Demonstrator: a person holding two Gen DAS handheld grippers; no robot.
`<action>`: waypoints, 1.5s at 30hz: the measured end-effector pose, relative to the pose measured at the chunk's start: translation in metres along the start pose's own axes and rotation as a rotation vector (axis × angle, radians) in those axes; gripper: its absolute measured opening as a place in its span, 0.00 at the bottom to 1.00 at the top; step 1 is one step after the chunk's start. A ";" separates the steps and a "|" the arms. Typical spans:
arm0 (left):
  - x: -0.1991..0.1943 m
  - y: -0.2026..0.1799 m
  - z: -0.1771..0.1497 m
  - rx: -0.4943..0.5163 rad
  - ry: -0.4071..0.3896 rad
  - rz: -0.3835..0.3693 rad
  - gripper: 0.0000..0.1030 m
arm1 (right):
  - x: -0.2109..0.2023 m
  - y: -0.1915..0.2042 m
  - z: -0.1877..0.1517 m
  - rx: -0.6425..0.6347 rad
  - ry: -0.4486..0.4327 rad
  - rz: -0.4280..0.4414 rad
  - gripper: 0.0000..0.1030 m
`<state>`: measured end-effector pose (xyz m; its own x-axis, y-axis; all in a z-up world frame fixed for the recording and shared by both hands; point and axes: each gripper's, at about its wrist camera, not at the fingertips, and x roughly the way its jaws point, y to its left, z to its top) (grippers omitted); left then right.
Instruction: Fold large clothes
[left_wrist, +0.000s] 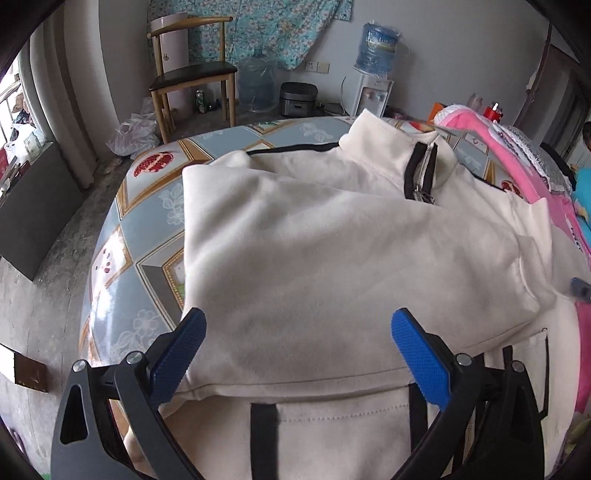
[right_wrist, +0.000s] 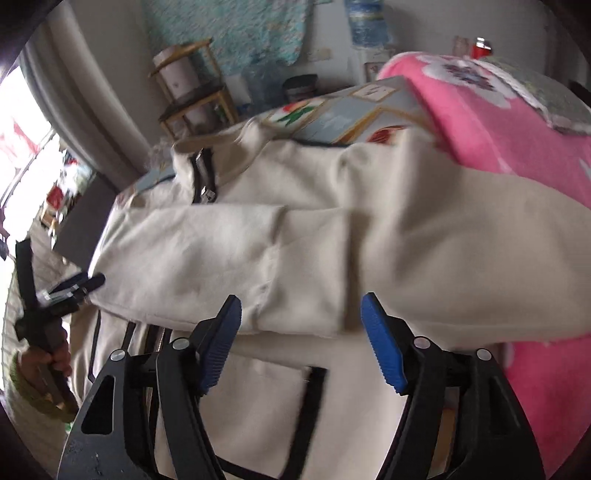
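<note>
The cream jacket (left_wrist: 332, 240) is spread across the table (left_wrist: 147, 229), collar toward the far edge and hem at the near edge, both sleeves crossed over the chest. The left gripper (left_wrist: 297, 343) and right gripper (right_wrist: 301, 332) are held spread above the hem, nothing pinched. The hem is best gripped at both corners and carried evenly toward the collar. Only the left view shows the zipper (left_wrist: 421, 181) sharply; the blurred right view shows the pink blanket (right_wrist: 498, 122) alongside.

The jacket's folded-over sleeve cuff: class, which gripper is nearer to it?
Right. The right gripper hovers at the sleeve cuff on the cream jacket, jaws open. The left gripper sits at the sleeve's other end, by the jacket's left edge, jaws open.
</note>
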<state>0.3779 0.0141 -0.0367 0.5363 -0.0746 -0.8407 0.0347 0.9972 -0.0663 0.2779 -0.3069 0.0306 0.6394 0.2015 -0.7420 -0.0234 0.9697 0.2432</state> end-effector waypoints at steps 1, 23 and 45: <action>0.007 -0.001 -0.001 0.002 0.015 0.002 0.96 | -0.017 -0.026 0.001 0.059 -0.026 -0.008 0.65; 0.027 -0.008 -0.019 0.028 -0.032 0.065 0.96 | -0.095 -0.386 -0.040 0.923 -0.234 -0.228 0.11; -0.012 0.014 -0.021 -0.042 -0.079 0.038 0.96 | -0.119 0.077 0.120 -0.011 -0.368 0.325 0.09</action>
<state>0.3546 0.0289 -0.0390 0.6015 -0.0340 -0.7981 -0.0218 0.9980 -0.0590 0.2927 -0.2726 0.2125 0.8266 0.4341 -0.3582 -0.2742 0.8664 0.4174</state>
